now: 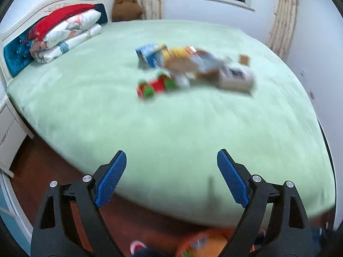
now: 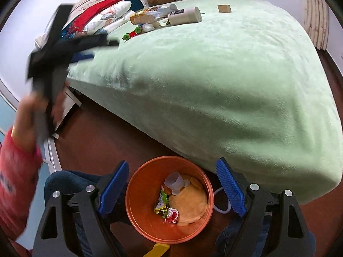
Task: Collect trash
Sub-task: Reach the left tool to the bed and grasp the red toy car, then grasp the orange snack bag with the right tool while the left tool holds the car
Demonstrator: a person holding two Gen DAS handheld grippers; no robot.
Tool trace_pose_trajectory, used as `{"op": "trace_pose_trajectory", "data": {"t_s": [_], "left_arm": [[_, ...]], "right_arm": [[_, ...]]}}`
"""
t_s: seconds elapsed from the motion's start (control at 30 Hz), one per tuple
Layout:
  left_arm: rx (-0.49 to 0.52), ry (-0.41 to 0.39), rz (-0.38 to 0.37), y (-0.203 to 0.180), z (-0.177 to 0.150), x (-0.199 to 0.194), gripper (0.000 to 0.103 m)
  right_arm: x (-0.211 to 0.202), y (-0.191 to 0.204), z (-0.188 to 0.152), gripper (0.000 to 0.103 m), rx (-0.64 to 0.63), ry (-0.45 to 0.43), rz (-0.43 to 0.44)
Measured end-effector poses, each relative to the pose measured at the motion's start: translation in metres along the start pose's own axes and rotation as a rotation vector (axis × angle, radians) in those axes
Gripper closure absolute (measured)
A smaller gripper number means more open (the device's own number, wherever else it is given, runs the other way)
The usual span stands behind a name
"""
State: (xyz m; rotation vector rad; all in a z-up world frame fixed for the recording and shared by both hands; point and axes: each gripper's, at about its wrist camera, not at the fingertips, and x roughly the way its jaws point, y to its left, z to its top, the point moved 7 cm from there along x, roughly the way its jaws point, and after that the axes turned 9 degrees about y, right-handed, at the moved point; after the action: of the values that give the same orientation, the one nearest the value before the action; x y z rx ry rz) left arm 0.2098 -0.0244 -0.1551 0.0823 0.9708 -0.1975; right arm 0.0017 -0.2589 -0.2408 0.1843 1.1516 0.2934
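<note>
A pile of trash [image 1: 193, 64] lies on the green bed [image 1: 171, 128]: a blue packet [image 1: 148, 53], brown wrappers, a white cylinder [image 1: 235, 77] and a red and green item [image 1: 154, 86]. My left gripper [image 1: 171, 167] is open and empty over the bed's near edge, well short of the pile. My right gripper [image 2: 172, 177] is open and empty above an orange bin [image 2: 137, 192] on the floor that holds a cup, wrappers and a yellowish lump. The pile also shows in the right wrist view [image 2: 163, 17], far off. The left gripper [image 2: 64, 49] appears there too, blurred.
Folded bedding and a red cloth [image 1: 64, 30] lie by the headboard. A brown plush toy [image 1: 126, 6] sits in the corner. A small brown box [image 2: 224, 8] lies on the bed. A white nightstand [image 1: 8, 137] stands at left. The floor is dark red wood.
</note>
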Motion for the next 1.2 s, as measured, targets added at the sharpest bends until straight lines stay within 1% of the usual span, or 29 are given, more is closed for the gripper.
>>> {"op": "trace_pose_trajectory", "data": {"t_s": [0.07, 0.13, 0.17, 0.27, 0.33, 0.47, 0.5, 0.53, 0.57, 0.63, 0.67, 0.83, 0.93, 1.0, 1.07, 1.2], "left_arm": [[-0.012, -0.001, 0.007, 0.013, 0.031, 0.019, 0.019], [0.007, 0.027, 0.012, 0.022, 0.058, 0.043, 0.019], [0.031, 0.039, 0.015, 0.026, 0.067, 0.053, 0.019], [0.104, 0.071, 0.029, 0.033, 0.086, 0.074, 0.018], [0.129, 0.103, 0.008, 0.035, 0.092, 0.088, 0.019], [0.184, 0.136, 0.010, 0.034, 0.099, 0.113, 0.019], [0.189, 0.131, 0.003, 0.032, 0.100, 0.113, 0.022], [0.189, 0.129, -0.008, 0.031, 0.099, 0.112, 0.032], [0.179, 0.132, -0.035, 0.030, 0.100, 0.112, 0.037], [0.167, 0.131, -0.069, 0.029, 0.099, 0.110, 0.059], [0.165, 0.135, -0.087, 0.027, 0.098, 0.109, 0.065], [0.156, 0.115, -0.084, 0.023, 0.089, 0.098, 0.065], [0.117, 0.097, -0.105, 0.027, 0.081, 0.086, 0.065], [0.091, 0.073, -0.115, 0.032, 0.071, 0.071, 0.065], [0.077, 0.052, -0.098, 0.037, 0.060, 0.054, 0.065], [0.043, 0.017, -0.073, 0.049, 0.027, 0.017, 0.065]], "right_arm": [[0.004, -0.003, 0.002, 0.021, 0.013, 0.006, 0.004], [0.008, -0.006, 0.005, 0.021, 0.024, 0.010, 0.005], [0.009, -0.007, 0.005, 0.021, 0.026, 0.010, 0.004], [0.013, -0.013, 0.008, 0.021, 0.037, 0.015, 0.002], [0.016, -0.016, 0.011, 0.021, 0.049, 0.020, 0.002], [0.022, -0.020, 0.015, 0.021, 0.063, 0.028, 0.002], [0.022, -0.021, 0.015, 0.021, 0.064, 0.030, 0.003], [0.024, -0.021, 0.016, 0.021, 0.064, 0.033, 0.003], [0.024, -0.021, 0.017, 0.021, 0.064, 0.035, 0.003], [0.026, -0.021, 0.018, 0.021, 0.062, 0.038, 0.004], [0.026, -0.020, 0.018, 0.021, 0.062, 0.038, 0.008], [0.022, -0.015, 0.020, 0.021, 0.052, 0.028, 0.013], [0.015, -0.012, 0.020, 0.021, 0.041, 0.015, 0.017], [0.011, -0.010, 0.024, 0.021, 0.027, 0.003, 0.017], [0.006, -0.007, 0.033, 0.021, 0.009, -0.014, 0.010], [-0.010, 0.006, 0.080, 0.021, -0.094, -0.093, -0.037]]}}
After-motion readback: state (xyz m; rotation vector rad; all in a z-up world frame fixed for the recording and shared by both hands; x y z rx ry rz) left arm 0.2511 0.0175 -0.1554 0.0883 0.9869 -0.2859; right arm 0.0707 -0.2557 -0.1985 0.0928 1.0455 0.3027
